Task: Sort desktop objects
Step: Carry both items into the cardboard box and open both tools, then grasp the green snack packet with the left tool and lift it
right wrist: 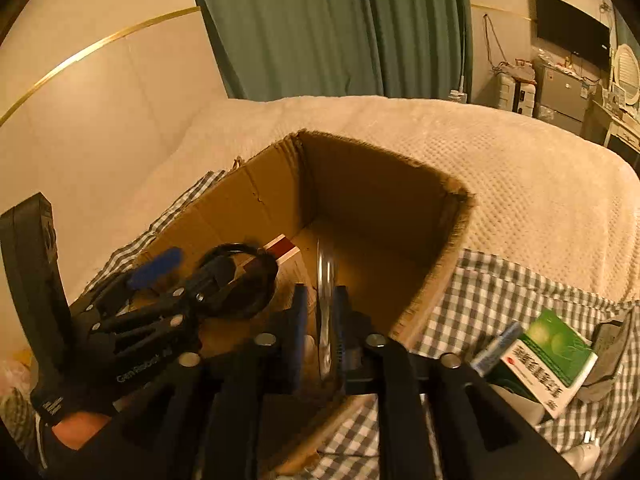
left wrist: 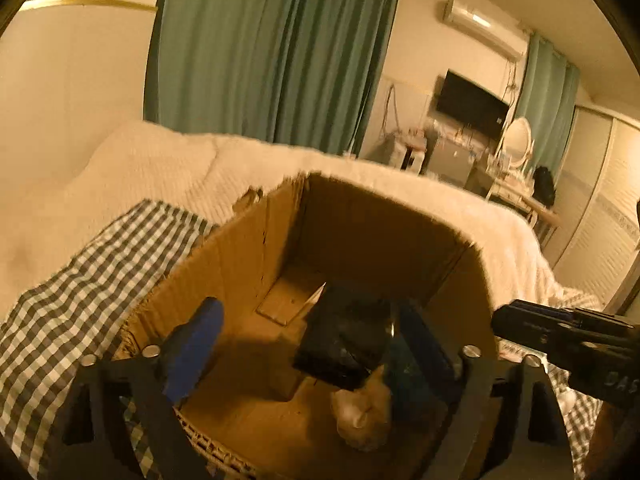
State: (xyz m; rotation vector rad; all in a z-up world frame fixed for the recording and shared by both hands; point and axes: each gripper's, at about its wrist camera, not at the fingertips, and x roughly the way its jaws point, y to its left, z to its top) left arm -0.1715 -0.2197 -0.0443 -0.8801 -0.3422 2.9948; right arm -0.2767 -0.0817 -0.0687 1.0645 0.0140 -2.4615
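We hold both grippers over the open cardboard box (right wrist: pixel 256 200), which sits on a checked cloth (right wrist: pixel 500 292) spread on a bed with a pale blanket (right wrist: pixel 500 160); the box is where the sorted things go, so both tools point down into it. Our left gripper (left wrist: pixel 308 344) has its blue fingers (left wrist: pixel 192 356) spread wide with nothing pressed between them, and a dark, flat packet (left wrist: pixel 344 336) lies below them on the box floor beside a small pale lump (left wrist: pixel 360 416) that we cannot identify, which suggests that item is already dropped in. Our right gripper (right wrist: pixel 320 324) hangs over the near wall of the box with a thin, shiny, disc-like thing (right wrist: pixel 325 312) standing on edge between its narrowly parted fingers; whether the pads press on it we cannot tell. A coil of black cable (right wrist: pixel 240 280) also lies in the box. Outside it, on the cloth to the right, a green and white carton (right wrist: pixel 556 360) and a few small items wait their turn.
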